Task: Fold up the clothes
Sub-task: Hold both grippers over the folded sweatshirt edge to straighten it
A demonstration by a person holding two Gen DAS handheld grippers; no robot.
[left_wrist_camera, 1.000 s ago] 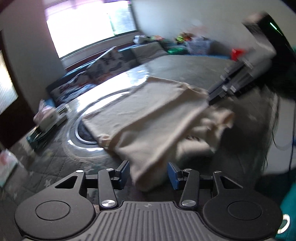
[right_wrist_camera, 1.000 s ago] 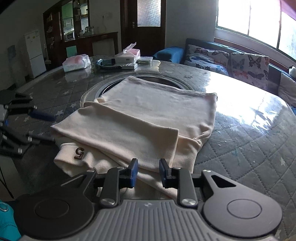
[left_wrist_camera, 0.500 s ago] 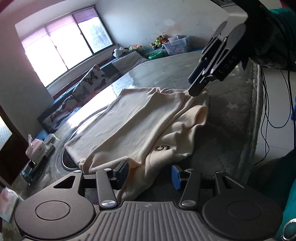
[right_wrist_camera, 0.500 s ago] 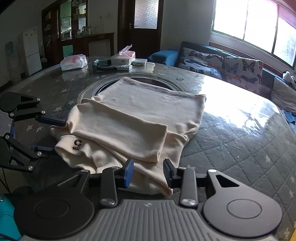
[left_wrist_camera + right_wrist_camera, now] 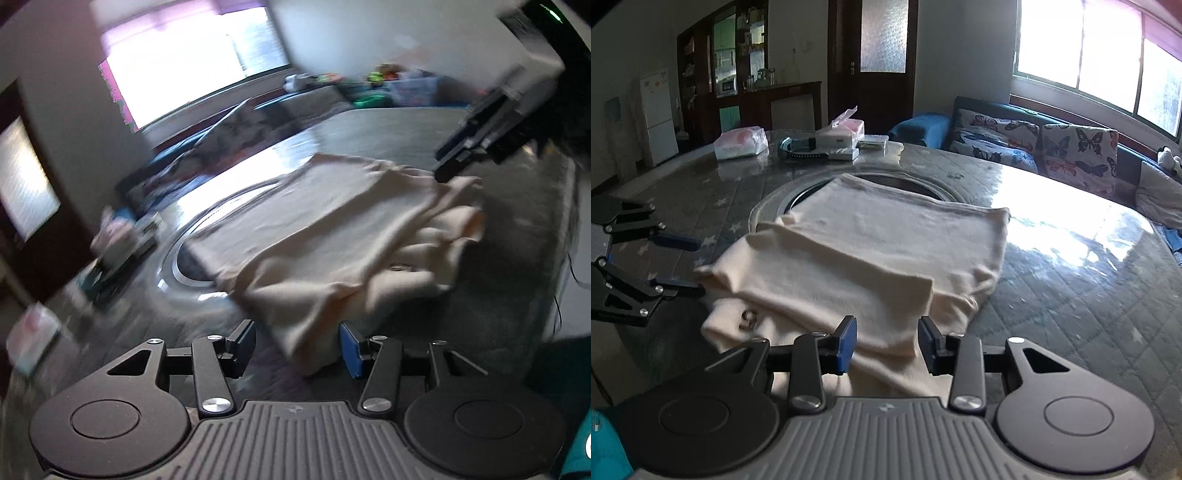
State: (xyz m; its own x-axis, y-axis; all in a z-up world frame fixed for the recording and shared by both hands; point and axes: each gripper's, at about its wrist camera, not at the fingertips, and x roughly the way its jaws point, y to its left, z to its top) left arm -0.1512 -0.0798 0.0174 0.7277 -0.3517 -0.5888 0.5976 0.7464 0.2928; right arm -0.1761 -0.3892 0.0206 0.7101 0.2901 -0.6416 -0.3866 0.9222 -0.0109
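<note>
A cream garment [image 5: 871, 258] lies partly folded on the round quilted table [image 5: 1071, 295], its far half spread flat over the glass-ringed centre [image 5: 768, 206] and its near half doubled into loose layers at the table's near edge. A dark figure "5" [image 5: 749, 318] shows on the lower layer near the garment's left corner. The right gripper [image 5: 886, 341] sits low at the garment's near edge with its blue pads [image 5: 846, 341] parted; cloth lies between them, but the pads do not press on it. The left gripper [image 5: 297, 345] is at the garment's left corner, its jaws apart, with a hanging fold of cloth in the gap and clear space on either side; the left wrist view is blurred. In the right wrist view its two dark fingers [image 5: 677, 242] stand spread beside the garment's left edge, the lower one just touching the cloth or nearly so. Beyond the garment, at the table's far side, sit a tissue pack [image 5: 740, 142], a white box [image 5: 842, 134] and a dark headband-like item [image 5: 798, 149]. A butterfly-print sofa [image 5: 1034, 147] runs behind the table under the window [image 5: 1089, 55].
</note>
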